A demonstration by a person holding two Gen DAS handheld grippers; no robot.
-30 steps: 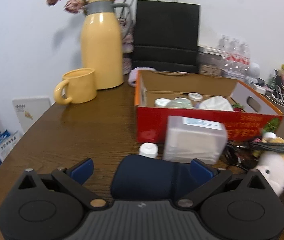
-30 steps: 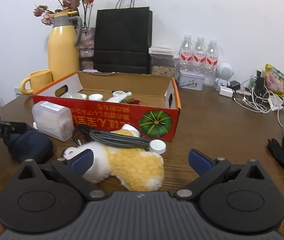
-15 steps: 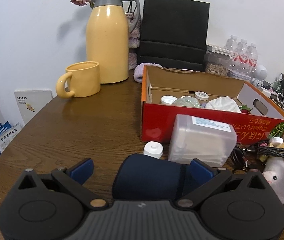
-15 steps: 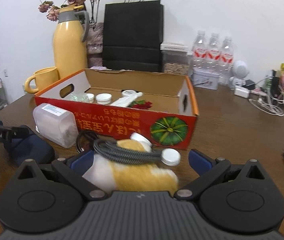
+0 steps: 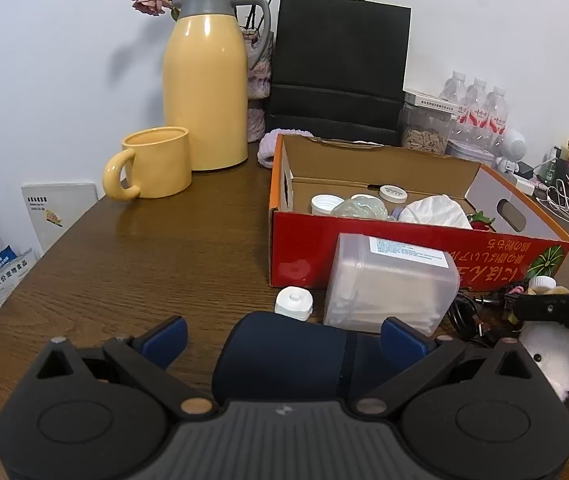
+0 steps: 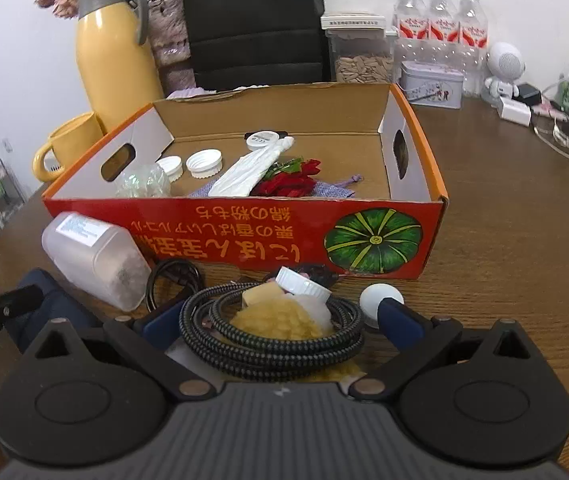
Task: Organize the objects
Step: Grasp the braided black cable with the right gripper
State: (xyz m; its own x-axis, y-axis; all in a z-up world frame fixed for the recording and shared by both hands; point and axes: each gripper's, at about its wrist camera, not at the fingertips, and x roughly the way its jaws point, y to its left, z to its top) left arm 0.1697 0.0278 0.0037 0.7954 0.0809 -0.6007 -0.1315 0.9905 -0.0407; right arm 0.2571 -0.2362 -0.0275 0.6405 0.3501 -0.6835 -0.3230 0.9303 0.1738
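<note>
A red cardboard box (image 5: 308, 248) (image 6: 428, 184) stands open on the brown table and holds caps, a white cloth, red flowers and a small pouch. My left gripper (image 5: 284, 338) is open, with a dark blue pouch (image 5: 284, 356) between its fingers. My right gripper (image 6: 278, 320) is open around a yellow and white plush toy (image 6: 280, 318) with a coiled black braided cable (image 6: 268, 344) lying on it. A clear plastic container (image 5: 388, 284) (image 6: 92, 256) lies on its side in front of the box. A small white bottle (image 5: 293, 303) stands beside it.
A yellow thermos (image 5: 204, 92), a yellow mug (image 5: 156, 162) and a black paper bag (image 5: 338, 68) stand behind the box. Water bottles (image 6: 440, 20), a seed jar (image 6: 358, 56), a tin and tangled chargers (image 6: 564, 128) fill the back right. A loose white cap (image 6: 376, 300) lies near my right finger.
My right gripper has moved forward and down over the plush toy, which now sits between its fingers. My left gripper has drawn back slightly and stays around the blue pouch.
</note>
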